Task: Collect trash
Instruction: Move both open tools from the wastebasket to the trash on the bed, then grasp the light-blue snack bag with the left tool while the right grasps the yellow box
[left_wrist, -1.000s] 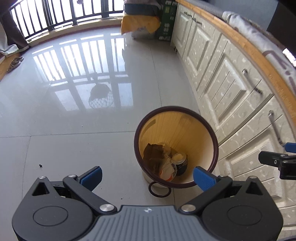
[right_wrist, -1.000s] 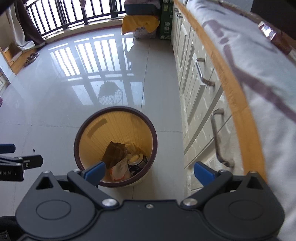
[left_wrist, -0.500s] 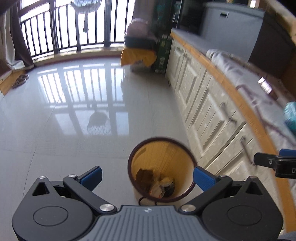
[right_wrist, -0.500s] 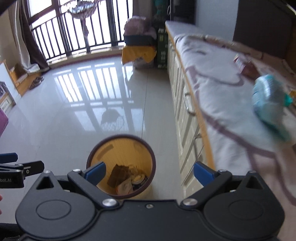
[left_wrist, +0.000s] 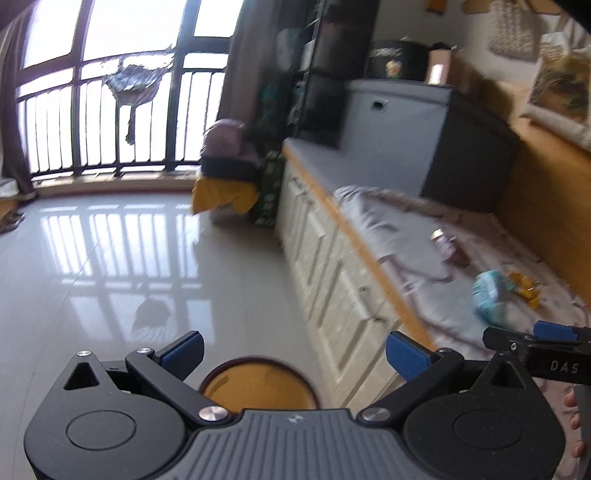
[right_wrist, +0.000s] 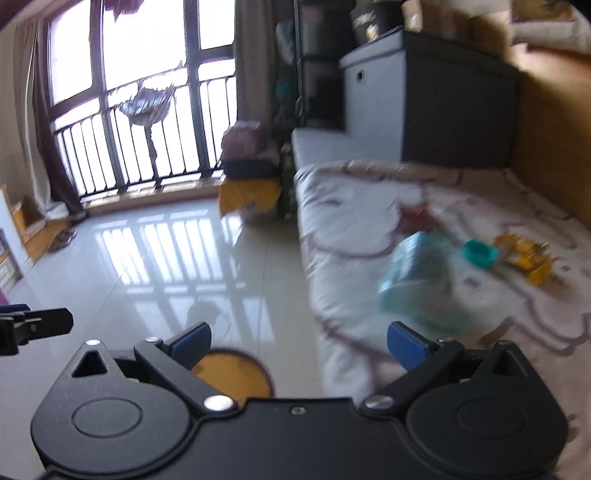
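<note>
A yellow trash bin with a dark rim stands on the floor under my left gripper, which is open and empty. The bin also shows in the right wrist view. My right gripper is open and empty, raised beside the cloth-covered counter. On the cloth lie a crumpled light-blue plastic bottle with a teal cap, a yellow wrapper and a reddish packet. The bottle and a pinkish packet also show in the left wrist view.
White cabinet doors run below the counter's wooden edge. A dark grey box stands at the counter's far end. A yellow-draped stack sits on the glossy floor by the balcony railing.
Both grippers have risen and tilted up from the bin. The bin has slid to the bottom of both views and the countertop with its trash has come into view.
</note>
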